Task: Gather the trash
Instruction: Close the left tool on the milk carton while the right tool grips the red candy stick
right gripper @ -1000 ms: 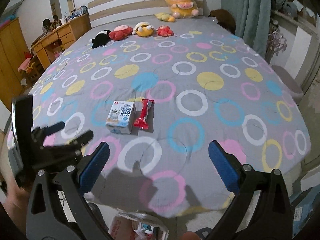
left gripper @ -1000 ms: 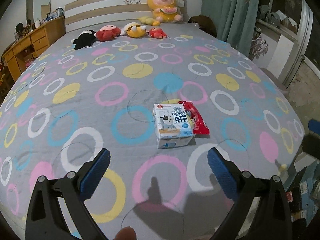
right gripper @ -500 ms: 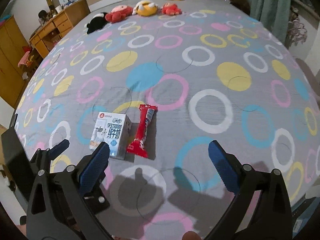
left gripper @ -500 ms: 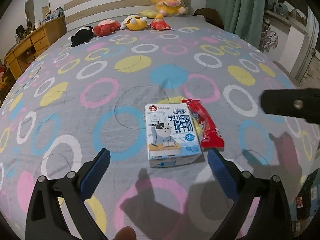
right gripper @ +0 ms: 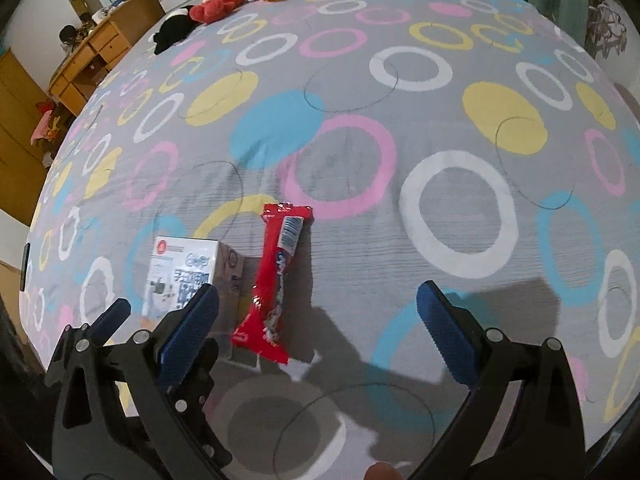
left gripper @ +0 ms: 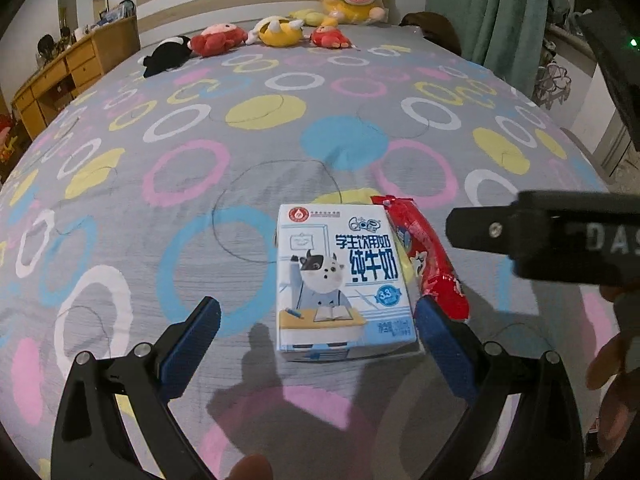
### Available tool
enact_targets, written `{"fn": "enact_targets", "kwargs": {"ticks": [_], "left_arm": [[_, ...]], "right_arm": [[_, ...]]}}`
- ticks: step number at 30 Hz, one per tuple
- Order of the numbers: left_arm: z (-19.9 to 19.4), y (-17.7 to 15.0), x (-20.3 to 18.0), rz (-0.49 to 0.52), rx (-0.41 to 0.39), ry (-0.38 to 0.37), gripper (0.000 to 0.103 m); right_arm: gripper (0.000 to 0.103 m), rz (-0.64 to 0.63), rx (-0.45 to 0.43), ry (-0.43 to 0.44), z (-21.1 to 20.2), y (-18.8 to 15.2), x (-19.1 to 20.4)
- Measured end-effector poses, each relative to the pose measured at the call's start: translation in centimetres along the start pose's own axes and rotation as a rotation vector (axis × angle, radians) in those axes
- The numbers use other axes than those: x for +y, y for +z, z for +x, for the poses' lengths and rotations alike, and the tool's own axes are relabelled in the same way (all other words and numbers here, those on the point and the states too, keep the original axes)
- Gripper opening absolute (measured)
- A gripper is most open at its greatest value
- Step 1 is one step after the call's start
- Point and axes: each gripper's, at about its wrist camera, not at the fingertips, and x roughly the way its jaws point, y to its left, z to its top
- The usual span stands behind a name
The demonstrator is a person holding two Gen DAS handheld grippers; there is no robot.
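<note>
A white and blue milk carton (left gripper: 340,280) lies flat on the bed, with a red snack wrapper (left gripper: 424,256) against its right side. My left gripper (left gripper: 316,324) is open, its blue pads on either side of the carton's near end. My right gripper (right gripper: 318,312) is open above the bed, with the near end of the red wrapper (right gripper: 276,276) between its pads and the carton (right gripper: 182,276) partly behind its left finger (right gripper: 188,328). The right gripper's body also shows in the left wrist view (left gripper: 560,240), just right of the wrapper.
The bed's grey cover (left gripper: 200,168) has coloured rings. Several plush toys (left gripper: 280,32) line the headboard. A wooden dresser (left gripper: 68,76) stands to the left, and green curtains (left gripper: 500,16) hang to the right. The bed's right edge (right gripper: 616,92) drops to the floor.
Both grippers have moved forward and down toward the bed. The carton now sits between the left pads and the wrapper between the right pads. Both stay open.
</note>
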Motion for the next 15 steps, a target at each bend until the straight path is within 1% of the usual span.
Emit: {"fn": "enact_targets", "kwargs": {"ticks": [6, 10, 12, 13, 14, 15], "left_arm": [[0.9, 0.0, 0.2, -0.014, -0.003, 0.022, 0.095], [1.7, 0.1, 0.6, -0.03, 0.009, 0.019, 0.095], [2.0, 0.0, 0.8, -0.044, 0.016, 0.006, 0.095], [2.1, 0.1, 0.9, -0.053, 0.011, 0.005, 0.095], [2.2, 0.0, 1.0, -0.053, 0.008, 0.007, 0.095], [2.4, 0.0, 1.1, -0.05, 0.01, 0.007, 0.088]], "right_arm": [[0.096, 0.014, 0.024, 0.007, 1.8, 0.4, -0.4], [0.096, 0.026, 0.041, 0.02, 3.2, 0.8, -0.3], [0.096, 0.036, 0.051, 0.022, 3.9, 0.9, -0.2], [0.093, 0.038, 0.055, 0.02, 4.1, 0.9, -0.1], [0.087, 0.042, 0.059, 0.025, 4.5, 1.0, -0.1], [0.061, 0.048, 0.056, 0.017, 4.7, 1.0, -0.1]]}}
